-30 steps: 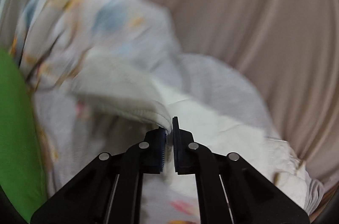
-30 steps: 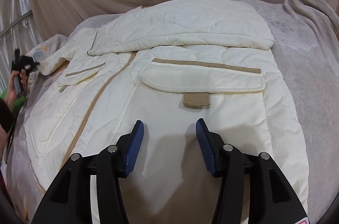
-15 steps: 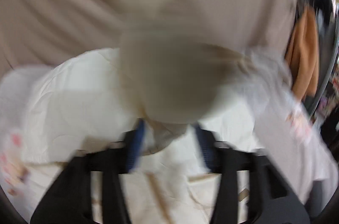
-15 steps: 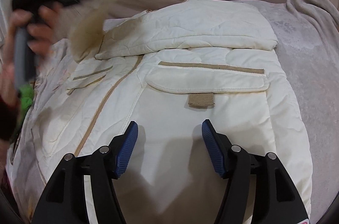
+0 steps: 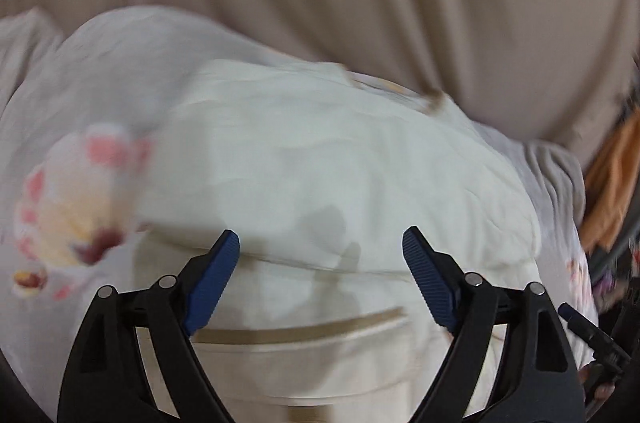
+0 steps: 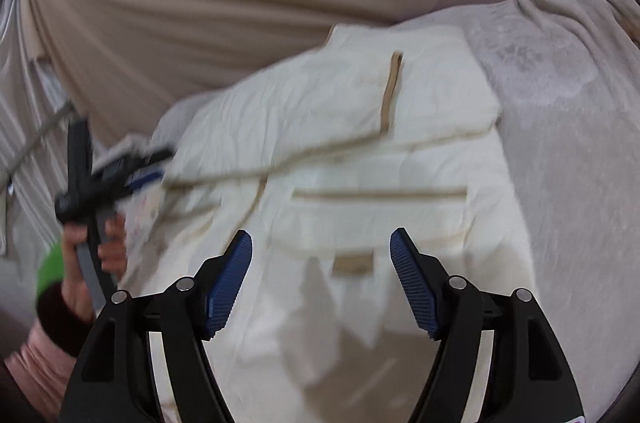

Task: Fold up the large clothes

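Note:
A cream quilted jacket (image 6: 360,151) with tan trim lies spread on the bed, both sleeves folded across its upper part. In the left wrist view the jacket (image 5: 340,159) fills the middle, a folded sleeve lying over the chest. My left gripper (image 5: 320,243) hovers over it, jaws opening, nothing between them. My right gripper (image 6: 320,243) hangs above the jacket's lower front near a tan pocket tab (image 6: 352,265), jaws opening and empty. The left gripper (image 6: 158,165) also shows at the jacket's left edge, held by a hand (image 6: 80,263).
A pale grey blanket (image 6: 560,127) covers the bed, bunched at the far right. A beige curtain (image 6: 240,3) hangs behind. A floral print sheet (image 5: 76,207) lies left of the jacket. Orange cloth (image 5: 612,183) hangs at the right edge.
The left gripper carried the sleeve across onto the jacket, let go and opened wide. The right gripper lifted a little and spread its jaws further.

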Demonstrator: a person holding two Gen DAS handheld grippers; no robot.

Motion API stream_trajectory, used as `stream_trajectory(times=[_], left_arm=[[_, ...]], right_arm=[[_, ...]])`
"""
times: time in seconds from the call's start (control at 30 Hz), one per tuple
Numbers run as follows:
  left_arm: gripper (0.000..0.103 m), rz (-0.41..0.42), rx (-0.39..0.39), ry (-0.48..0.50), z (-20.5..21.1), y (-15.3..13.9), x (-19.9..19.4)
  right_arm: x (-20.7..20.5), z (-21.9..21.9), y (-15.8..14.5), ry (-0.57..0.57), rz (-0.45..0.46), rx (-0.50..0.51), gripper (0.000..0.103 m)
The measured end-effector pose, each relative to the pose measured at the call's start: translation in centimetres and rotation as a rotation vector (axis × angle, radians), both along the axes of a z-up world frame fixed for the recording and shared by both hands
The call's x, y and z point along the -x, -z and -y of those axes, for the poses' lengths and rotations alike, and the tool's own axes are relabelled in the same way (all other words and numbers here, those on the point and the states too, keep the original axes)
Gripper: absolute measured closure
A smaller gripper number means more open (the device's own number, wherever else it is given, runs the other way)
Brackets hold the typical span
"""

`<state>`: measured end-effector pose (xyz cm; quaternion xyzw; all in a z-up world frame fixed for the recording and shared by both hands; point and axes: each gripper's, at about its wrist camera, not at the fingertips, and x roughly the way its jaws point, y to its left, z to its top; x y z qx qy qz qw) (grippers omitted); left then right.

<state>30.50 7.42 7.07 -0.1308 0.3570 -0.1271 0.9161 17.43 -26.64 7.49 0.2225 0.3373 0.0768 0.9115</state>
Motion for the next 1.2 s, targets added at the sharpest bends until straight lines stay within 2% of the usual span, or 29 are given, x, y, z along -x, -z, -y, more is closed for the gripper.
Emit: stream_trajectory(times=[0.13, 0.27, 0.3, 0.33, 0.37, 0.4, 0.53, 0.57, 0.6, 0.63, 0.7, 0.73, 0.77, 0.83, 0.93, 0.97, 1.03, 1.07, 1.13, 1.2], left_arm=[[0.022, -0.063, 0.106, -0.077, -5.1, 1.5, -1.4], [0.022, -0.126, 0.157, -0.065, -5.0, 3.2, -3.4], [0.025, -0.133, 0.163, -0.073, -4.8, 3.4, -3.9], [0.030, -0.139, 0.158, -0.083, -4.9, 3.6, -4.3], [0.045, -0.138, 0.145, -0.094, -4.9, 3.5, -4.6], [0.053, -0.124, 0.137, -0.099, -5.0, 3.2, -4.7], [0.063, -0.067, 0.067, -0.095, -5.2, 2.3, -3.9], [0.064, -0.068, 0.041, -0.087, -5.1, 2.7, -3.9], [0.064, -0.075, 0.017, -0.081, -4.7, 3.4, -4.0], [0.064, -0.082, -0.004, -0.085, -4.2, 4.2, -4.1], [0.064, -0.084, -0.029, -0.078, -3.4, 5.4, -4.0], [0.064, -0.078, -0.041, -0.084, -3.2, 5.6, -3.8], [0.064, -0.067, -0.056, -0.086, -3.1, 5.5, -3.6], [0.063, -0.061, -0.051, -0.091, -3.3, 5.5, -3.5], [0.063, -0.056, -0.037, -0.101, -3.4, 6.0, -3.5], [0.063, -0.053, -0.038, -0.105, -3.3, 6.0, -3.4], [0.063, -0.047, -0.043, -0.108, -3.2, 6.1, -3.1], [0.063, -0.047, -0.042, -0.108, -3.2, 6.2, -3.0], [0.062, -0.049, -0.031, -0.105, -3.3, 6.2, -2.6], [0.062, -0.051, -0.022, -0.105, -3.7, 6.3, -2.4]], right_arm=[[-5.1, 1.8, -0.9, 0.072, -0.027, 0.004, 0.033], [-10.0, 2.2, 0.4, 0.106, -0.087, -0.036, 0.032], [-11.0, 2.2, 1.0, 0.110, -0.110, -0.065, 0.035], [-12.1, 2.1, 1.7, 0.119, -0.140, -0.090, 0.062], [-12.8, 1.9, 2.0, 0.123, -0.157, -0.101, 0.089], [-13.4, 1.7, 1.7, 0.108, -0.163, -0.107, 0.090], [-10.6, 0.6, -5.0, 0.079, 0.116, -0.014, 0.091], [-10.1, 1.0, -5.4, 0.091, 0.142, -0.013, 0.091], [-10.2, 1.6, -4.9, 0.109, 0.129, -0.007, 0.091], [-11.3, 2.3, -3.2, 0.135, 0.058, 0.011, 0.091], [-14.2, 3.1, 1.8, 0.157, -0.148, 0.072, 0.097], [-14.8, 3.6, 4.4, 0.143, -0.198, 0.049, 0.098], [-14.6, 4.0, 4.6, 0.151, -0.187, 0.012, 0.098], [-13.7, 4.4, 2.8, 0.204, -0.168, 0.002, 0.094], [-11.8, 3.6, -1.8, 0.358, -0.054, 0.123, 0.090], [-11.6, 2.3, -3.8, 0.359, 0.003, 0.161, 0.090], [-12.7, -1.5, -6.7, 0.235, 0.070, 0.186, 0.090], [-14.1, -4.5, -7.6, 0.120, 0.080, 0.185, 0.090], [-17.3, -10.6, -8.0, -0.090, 0.059, 0.171, 0.090], [-20.2, -15.7, -7.2, -0.202, 0.037, 0.201, 0.090]])
